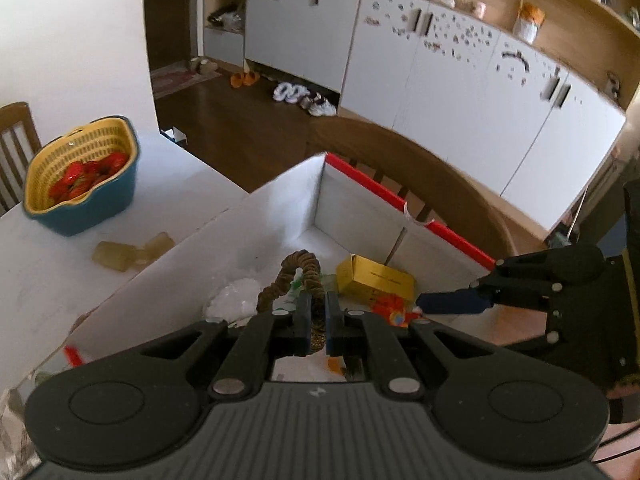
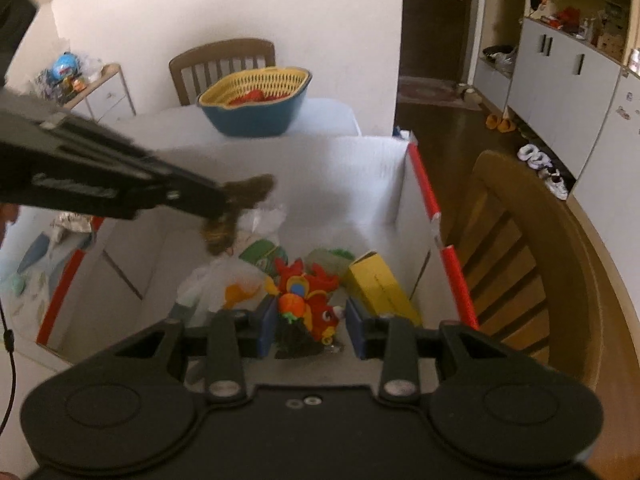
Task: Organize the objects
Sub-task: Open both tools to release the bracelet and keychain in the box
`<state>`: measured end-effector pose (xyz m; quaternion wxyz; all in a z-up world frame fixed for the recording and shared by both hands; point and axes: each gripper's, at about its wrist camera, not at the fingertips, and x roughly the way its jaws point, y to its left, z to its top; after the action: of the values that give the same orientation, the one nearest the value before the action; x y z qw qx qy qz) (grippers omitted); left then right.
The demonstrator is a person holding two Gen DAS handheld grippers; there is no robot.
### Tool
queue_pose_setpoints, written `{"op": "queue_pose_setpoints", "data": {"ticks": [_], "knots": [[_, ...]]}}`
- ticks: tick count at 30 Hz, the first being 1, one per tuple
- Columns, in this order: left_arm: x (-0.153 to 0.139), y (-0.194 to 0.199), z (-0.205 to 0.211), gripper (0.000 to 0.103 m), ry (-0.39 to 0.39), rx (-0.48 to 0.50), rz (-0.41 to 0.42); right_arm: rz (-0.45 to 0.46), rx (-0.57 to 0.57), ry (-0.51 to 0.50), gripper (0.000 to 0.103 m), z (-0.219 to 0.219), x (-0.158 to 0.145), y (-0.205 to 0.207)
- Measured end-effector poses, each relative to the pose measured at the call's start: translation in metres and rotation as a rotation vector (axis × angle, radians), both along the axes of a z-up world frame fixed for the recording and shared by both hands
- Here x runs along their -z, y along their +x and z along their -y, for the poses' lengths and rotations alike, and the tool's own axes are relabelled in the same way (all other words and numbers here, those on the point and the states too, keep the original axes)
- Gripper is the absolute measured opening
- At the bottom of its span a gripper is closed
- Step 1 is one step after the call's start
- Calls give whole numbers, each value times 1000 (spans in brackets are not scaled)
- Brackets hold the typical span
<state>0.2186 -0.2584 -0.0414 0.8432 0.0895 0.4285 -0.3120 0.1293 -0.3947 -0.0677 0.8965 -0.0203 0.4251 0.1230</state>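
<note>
My left gripper (image 1: 318, 320) is shut on a brown fabric scrunchie (image 1: 290, 280) and holds it over the open white cardboard box (image 1: 280, 204). The scrunchie also shows in the right wrist view (image 2: 240, 208), hanging from the left gripper (image 2: 218, 210). My right gripper (image 2: 311, 330) is open above a red stuffed toy (image 2: 308, 296) that lies in the box (image 2: 336, 168); it touches nothing. The right gripper shows at the box's right side in the left wrist view (image 1: 448, 303). A yellow carton (image 2: 380, 286), a white plastic bag (image 2: 218, 284) and a green packet (image 2: 262, 254) lie in the box.
A blue basket with a yellow strainer and red fruit (image 1: 82, 174) stands on the white table (image 1: 48, 272), with amber translucent blocks (image 1: 128, 254) near it. A wooden chair (image 2: 532, 264) stands right of the box, another chair (image 2: 222, 66) behind the table.
</note>
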Motion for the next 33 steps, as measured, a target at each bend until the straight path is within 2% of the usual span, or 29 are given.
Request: {"op": "queue_pose_setpoints", "data": {"ticks": [5, 16, 27, 33], "knots": [[18, 14, 20, 6, 38, 26, -44, -41, -2, -3, 35, -3, 11, 7], [52, 39, 34, 6, 81, -3, -177, -88, -1, -41, 36, -7, 25, 19], [69, 41, 39, 6, 128, -15, -229, -111, -6, -24, 37, -2, 30, 21], [69, 39, 36, 7, 119, -31, -245, -103, -3, -5, 39, 2, 25, 17]]}}
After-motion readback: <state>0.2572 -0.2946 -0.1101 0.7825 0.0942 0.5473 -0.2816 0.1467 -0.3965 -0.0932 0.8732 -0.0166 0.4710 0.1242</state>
